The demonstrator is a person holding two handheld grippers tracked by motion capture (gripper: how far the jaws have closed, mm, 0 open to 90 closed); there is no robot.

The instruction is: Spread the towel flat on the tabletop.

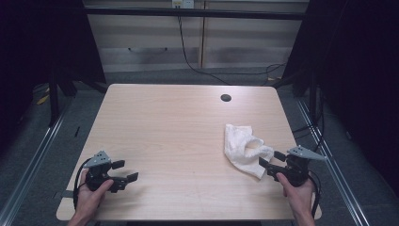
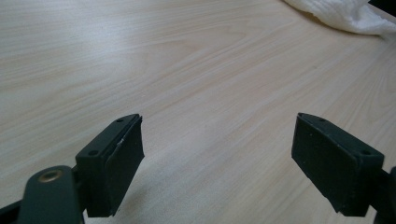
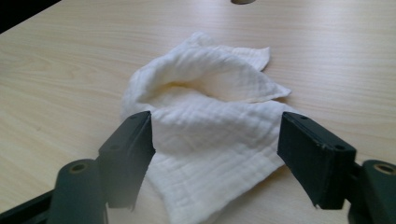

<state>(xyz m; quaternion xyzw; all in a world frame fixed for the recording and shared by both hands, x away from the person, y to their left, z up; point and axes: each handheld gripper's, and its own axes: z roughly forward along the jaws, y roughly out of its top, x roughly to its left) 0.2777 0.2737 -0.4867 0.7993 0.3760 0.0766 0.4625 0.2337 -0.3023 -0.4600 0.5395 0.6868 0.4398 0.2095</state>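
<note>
Overhead and gripper-mounted views of a pale wood-grain table (image 1: 179, 127) with a crumpled white gauze cloth (image 1: 243, 147) lying on its right half, toward the near edge. The cloth forms an elongated heap whose long axis, in the high view, runs from the far left to the near right, ending in a loose corner that points at the right gripper (image 1: 271, 163). That gripper sits at the table's near right corner, its jaws spread wide and released, holding nothing. In the right gripper view the cloth (image 3: 205, 135) lies directly ahead, its near flap reaching down between the two black jaws; whether the pads already brush the fabric cannot be told, but they do not press on it. The left gripper (image 1: 125, 172) rests near the table's near left corner, well apart from the cloth, jaws likewise spread and empty; in the left gripper view the cloth (image 2: 341, 14) appears as a white edge far off at the upper right, across bare tabletop. The right hand (image 1: 297, 188) is plainly the nearer. Judged from this layout, a pinch on the cloth's near corner would need only a short advance of the right gripper along the cloth's long axis.
</note>
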